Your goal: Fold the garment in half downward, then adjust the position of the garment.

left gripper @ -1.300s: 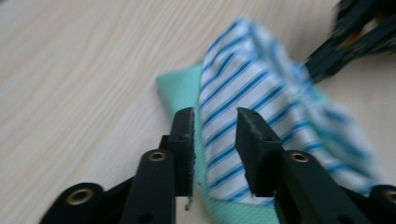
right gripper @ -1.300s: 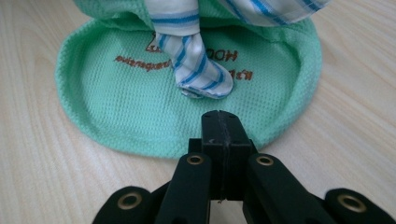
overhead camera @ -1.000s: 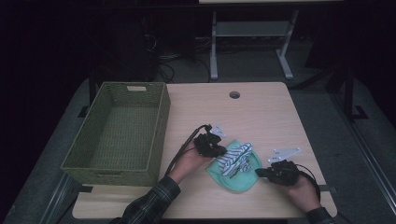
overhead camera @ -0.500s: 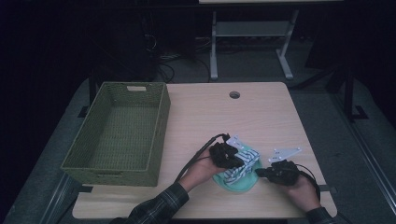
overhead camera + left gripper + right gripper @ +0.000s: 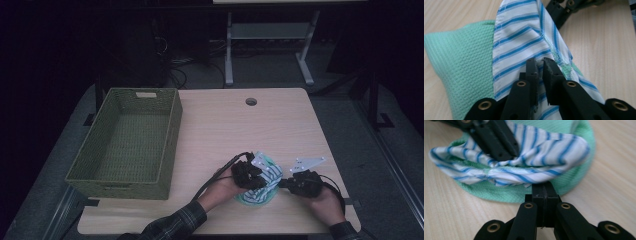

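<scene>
1. The thing in work is a soft cloth item, white with blue stripes on one side and mint-green knitted fabric on the other (image 5: 260,187); it lies crumpled on the light wooden table (image 5: 240,130), near the front edge, between the two hands and well apart from the basket.
2. I judge it very light and limp; it has no stiffness, so it folds and hangs where it is lifted; it is not fragile and not slippery, because the woven and knitted surfaces give good friction.
3. The best place to take hold is, in my opinion, a hem or a stitched seam, where the fabric is doubled and thicker; a pinch on a single flat layer can slip out or take the layer below with it.
4. The left tool (image 5: 539,63) has its jaws nearly together on a fold of the striped fabric close to the seam; the jaws have just been opening a little, with the cloth between them.
5. The right tool (image 5: 545,188) is clenched fully; its tips sit at the edge of the striped fold, but I cannot tell if any fabric is caught between them.
6. Count: one cloth item; two tools; one olive-green woven rectangular basket (image 5: 100,172), with nothing inside, at the left side of the table; one table.
</scene>
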Tool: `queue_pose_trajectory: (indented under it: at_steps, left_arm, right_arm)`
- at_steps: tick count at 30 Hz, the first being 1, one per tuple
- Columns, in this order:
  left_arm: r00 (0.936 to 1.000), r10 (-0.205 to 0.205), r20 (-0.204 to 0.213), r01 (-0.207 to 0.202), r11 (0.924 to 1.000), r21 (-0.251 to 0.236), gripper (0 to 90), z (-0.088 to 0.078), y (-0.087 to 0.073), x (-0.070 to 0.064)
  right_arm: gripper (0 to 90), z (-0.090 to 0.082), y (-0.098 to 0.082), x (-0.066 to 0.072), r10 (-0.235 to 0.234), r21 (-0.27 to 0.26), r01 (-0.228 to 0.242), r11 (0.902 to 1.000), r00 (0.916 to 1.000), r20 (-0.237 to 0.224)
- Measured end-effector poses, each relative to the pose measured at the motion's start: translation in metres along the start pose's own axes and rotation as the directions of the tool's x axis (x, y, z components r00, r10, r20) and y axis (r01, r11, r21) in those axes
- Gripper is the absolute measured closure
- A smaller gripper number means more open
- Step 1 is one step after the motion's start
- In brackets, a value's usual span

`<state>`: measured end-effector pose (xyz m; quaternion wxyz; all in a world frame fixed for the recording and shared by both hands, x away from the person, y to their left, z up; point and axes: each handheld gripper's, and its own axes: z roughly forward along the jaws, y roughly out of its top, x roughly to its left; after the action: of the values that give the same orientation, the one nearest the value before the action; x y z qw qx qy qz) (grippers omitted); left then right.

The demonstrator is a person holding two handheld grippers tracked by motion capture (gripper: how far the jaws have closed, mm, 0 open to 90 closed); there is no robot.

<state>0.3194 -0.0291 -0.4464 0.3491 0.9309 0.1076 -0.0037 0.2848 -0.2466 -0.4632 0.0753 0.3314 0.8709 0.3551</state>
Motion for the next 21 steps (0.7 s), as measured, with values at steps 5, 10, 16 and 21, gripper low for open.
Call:
queue_pose_trajectory:
  at_steps: [5, 10, 16, 21]
  left_arm:
    - [0.9999, -0.010, -0.012, 0.010, 0.9995, -0.031, 80.0, -0.019, 0.001, 0.001]
    - [0.9981, -0.035, -0.051, 0.032, 0.9978, -0.059, 79.6, -0.044, -0.004, 0.005]
    - [0.9928, -0.067, -0.099, 0.061, 0.9967, -0.054, 79.6, -0.062, -0.019, 0.014]
    - [0.9885, -0.090, -0.122, 0.086, 0.9957, -0.035, 79.6, -0.064, -0.030, 0.019]
  right_arm:
    - [89.7, -0.010, 0.004, -0.010, 0.013, -0.041, -0.012, 0.9991, 0.9994, 0.031]
    - [89.8, -0.013, 0.012, -0.022, 0.017, -0.065, -0.013, 0.9978, 0.9985, 0.052]
    - [89.8, -0.011, 0.028, -0.027, 0.005, -0.093, 0.000, 0.9957, 0.9985, 0.054]
    - [89.8, -0.008, 0.045, -0.034, 0.004, -0.123, 0.002, 0.9924, 0.9986, 0.052]
